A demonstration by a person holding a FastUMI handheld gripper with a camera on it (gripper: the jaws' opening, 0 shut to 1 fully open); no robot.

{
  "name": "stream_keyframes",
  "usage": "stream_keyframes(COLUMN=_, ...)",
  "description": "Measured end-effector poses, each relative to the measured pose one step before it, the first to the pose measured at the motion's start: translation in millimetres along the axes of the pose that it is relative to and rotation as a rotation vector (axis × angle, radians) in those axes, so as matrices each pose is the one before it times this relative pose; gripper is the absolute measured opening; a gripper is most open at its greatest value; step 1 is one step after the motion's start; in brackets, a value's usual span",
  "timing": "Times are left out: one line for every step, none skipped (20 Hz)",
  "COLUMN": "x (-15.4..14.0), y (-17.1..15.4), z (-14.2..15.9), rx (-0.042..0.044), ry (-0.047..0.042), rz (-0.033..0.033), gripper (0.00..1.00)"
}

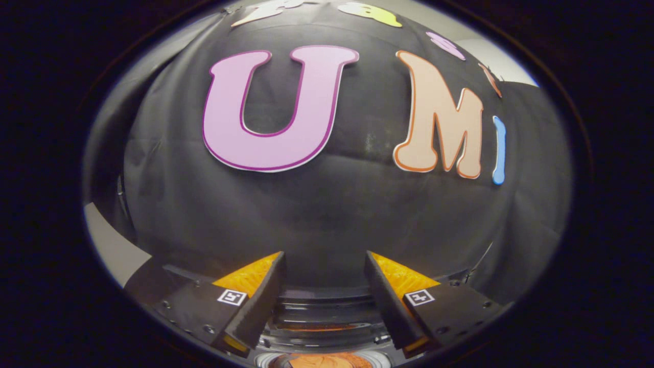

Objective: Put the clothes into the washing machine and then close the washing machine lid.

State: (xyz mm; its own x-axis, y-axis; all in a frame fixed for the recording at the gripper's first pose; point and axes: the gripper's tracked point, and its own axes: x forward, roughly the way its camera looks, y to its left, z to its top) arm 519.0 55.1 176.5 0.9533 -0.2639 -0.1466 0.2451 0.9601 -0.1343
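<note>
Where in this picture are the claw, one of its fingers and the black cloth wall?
Claw [324,255]: gripper view, open gap midway between its fingertips.
Finger [255,312]: gripper view, inner face of one finger.
Wall [332,204]: gripper view, bare cloth beyond the fingers.

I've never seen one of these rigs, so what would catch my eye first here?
First the claw: its two fingers stand apart, open, holding nothing. Beyond them hangs the booth's black cloth wall. Low between the fingers, a round opening with something orange inside peeks in, too cut off to identify.

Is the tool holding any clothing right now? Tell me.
No. The tool is open, its fingers spread apart with nothing between them, facing the black cloth wall.
</note>
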Motion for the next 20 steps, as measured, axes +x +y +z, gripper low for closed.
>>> stream_keyframes(x=-0.27, y=1.23, z=-1.06, rx=0.00232, ry=0.00275, rz=0.00513, gripper=0.95)
stream_keyframes(x=-0.87, y=1.28, z=-1.71, rx=0.00134, ry=0.00377, rz=0.00216, gripper=0.96)
stream_keyframes(x=-1.1, y=-0.17, z=-0.88, rx=0.00303, ry=0.00579, rz=0.00206, gripper=0.96)
stream_keyframes(x=-1.76, y=-0.13, z=-1.53, rx=0.00776, ry=0.00645, rz=0.00056, gripper=0.96)
stream_keyframes(x=-2.12, y=-1.84, z=-2.5, rx=0.01431, ry=0.009, rz=-0.00075, gripper=0.96)
stream_keyframes(x=-1.74, y=-1.4, z=-0.49, rx=0.01554, ry=0.0047, rz=0.00103, gripper=0.96)
stream_keyframes(x=-1.08, y=0.0, z=-0.13, rx=0.01081, ry=0.00155, rz=0.00543, gripper=0.96)
stream_keyframes(x=-2.01, y=0.33, z=-0.34, rx=0.00638, ry=-0.00287, rz=0.00617, gripper=0.96)
stream_keyframes(x=-3.37, y=0.02, z=-0.07, rx=0.00069, ry=-0.00449, rz=0.00438, gripper=0.96)
stream_keyframes(x=-3.95, y=0.78, z=-1.61, rx=-0.00226, ry=-0.00393, rz=0.00147, gripper=0.96)
stream_keyframes(x=-3.47, y=-0.51, z=-0.6, rx=-0.00037, ry=-0.00261, rz=-0.00128, gripper=0.96)
stream_keyframes(x=-2.51, y=-0.96, z=-1.11, rx=0.00185, ry=-0.00423, rz=-0.00066, gripper=0.96)
stream_keyframes(x=-3.79, y=-0.41, z=-0.23, rx=0.00039, ry=-0.00561, rz=0.00092, gripper=0.96)
stream_keyframes(x=-3.1, y=-0.65, z=-0.14, rx=0.00119, ry=-0.00604, rz=0.00104, gripper=0.96)
stream_keyframes(x=-4.07, y=-0.67, z=-0.03, rx=0.00077, ry=-0.00725, rz=0.00138, gripper=0.96)
stream_keyframes(x=-4.62, y=-0.34, z=-1.12, rx=0.00014, ry=-0.00585, rz=0.00123, gripper=0.96)
stream_keyframes(x=-5.45, y=-0.99, z=-0.1, rx=-0.00059, ry=-0.00542, rz=0.00184, gripper=0.96)
stream_keyframes(x=-4.94, y=-0.01, z=-2.02, rx=-0.00077, ry=-0.00303, rz=0.0028, gripper=0.96)
stream_keyframes(x=-5.23, y=-0.16, z=-1.26, rx=-0.00064, ry=0.00038, rz=0.00382, gripper=0.96)
stream_keyframes(x=-4.68, y=-0.67, z=-2.06, rx=-0.00128, ry=0.00372, rz=0.00483, gripper=0.96)
